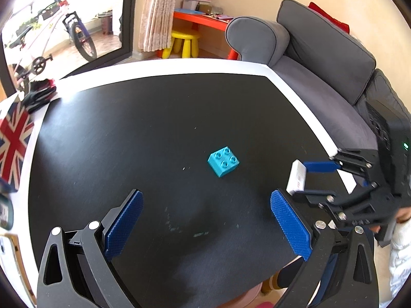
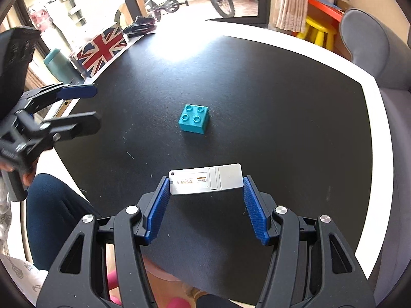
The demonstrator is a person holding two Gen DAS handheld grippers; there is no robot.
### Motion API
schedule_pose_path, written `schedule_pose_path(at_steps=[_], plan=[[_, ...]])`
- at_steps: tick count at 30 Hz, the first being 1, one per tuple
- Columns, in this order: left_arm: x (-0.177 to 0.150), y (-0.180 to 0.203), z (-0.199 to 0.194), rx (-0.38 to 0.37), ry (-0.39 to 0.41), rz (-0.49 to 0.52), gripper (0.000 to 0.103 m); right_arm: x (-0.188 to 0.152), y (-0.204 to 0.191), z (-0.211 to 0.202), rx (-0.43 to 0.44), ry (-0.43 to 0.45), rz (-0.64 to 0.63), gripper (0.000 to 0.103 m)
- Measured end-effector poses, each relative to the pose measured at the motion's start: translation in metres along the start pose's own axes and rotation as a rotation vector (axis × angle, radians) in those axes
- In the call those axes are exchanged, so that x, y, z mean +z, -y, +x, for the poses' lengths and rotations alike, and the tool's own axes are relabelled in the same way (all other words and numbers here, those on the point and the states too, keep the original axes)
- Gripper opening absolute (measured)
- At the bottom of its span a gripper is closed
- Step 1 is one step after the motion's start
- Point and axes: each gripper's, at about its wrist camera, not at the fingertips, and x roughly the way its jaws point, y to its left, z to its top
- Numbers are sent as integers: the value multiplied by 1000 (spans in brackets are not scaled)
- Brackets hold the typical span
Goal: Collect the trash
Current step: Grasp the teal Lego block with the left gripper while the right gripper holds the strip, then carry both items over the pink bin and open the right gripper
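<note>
A flat white card-like packet (image 2: pixel 206 179) sits crosswise between the blue pads of my right gripper (image 2: pixel 206 187), held a little above the black table (image 2: pixel 282 102). It also shows in the left wrist view (image 1: pixel 296 178), gripped by the right gripper (image 1: pixel 305 179) at the table's right edge. A turquoise toy brick (image 2: pixel 193 118) lies on the table beyond it, and shows in the left wrist view (image 1: pixel 223 161). My left gripper (image 1: pixel 205 210) is open and empty over the table, short of the brick; it shows at the left of the right wrist view (image 2: pixel 90 105).
A Union Jack box (image 2: pixel 101 49) and a teal bottle (image 2: pixel 57 64) stand at the table's far left. A grey sofa (image 1: pixel 321 59) runs along the right side. Dark gloves (image 2: pixel 140 27) lie at the far corner. The table has a white border (image 1: pixel 303 107).
</note>
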Motion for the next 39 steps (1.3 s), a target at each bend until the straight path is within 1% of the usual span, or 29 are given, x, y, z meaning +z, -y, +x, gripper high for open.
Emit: schedule_pose_path(at_steps=[7,16,25,27,29,30,32,33,34,37,39], plan=[[16,13,20,12,-27,8,95,-14,16,-13,-10,16,39,57],[34,24,53,35,-87,-6,95,-24,30,-17,-7,29,74,57],[42,29,86,107,-122,-55,95,-31,41,-14,4,31,98,57],[41,29,91,116,-134,-58,86,-31,42,-14,6,33,101,57],[39,29,98,124,-160,-55,70,-31,44,-14,9,34,105,57],[37,29,100,128,-169,-53,67,-31,44,-13,11,35,105,57],[35,28,103,131,-176,-53,52,-31,44,-13,14,37,104,57],[35,27,103,128,-176,-53,48,-31,45,-13,16,37,104,57],[34,28,103,124,-176,-51,40,-30,44,-12,19,38,105,57],[33,28,102,123,-171,-42,36,-30,44,-12,22,40,103,57],[31,26,100,117,-167,-46,35,-29,44,-11,24,42,102,57]])
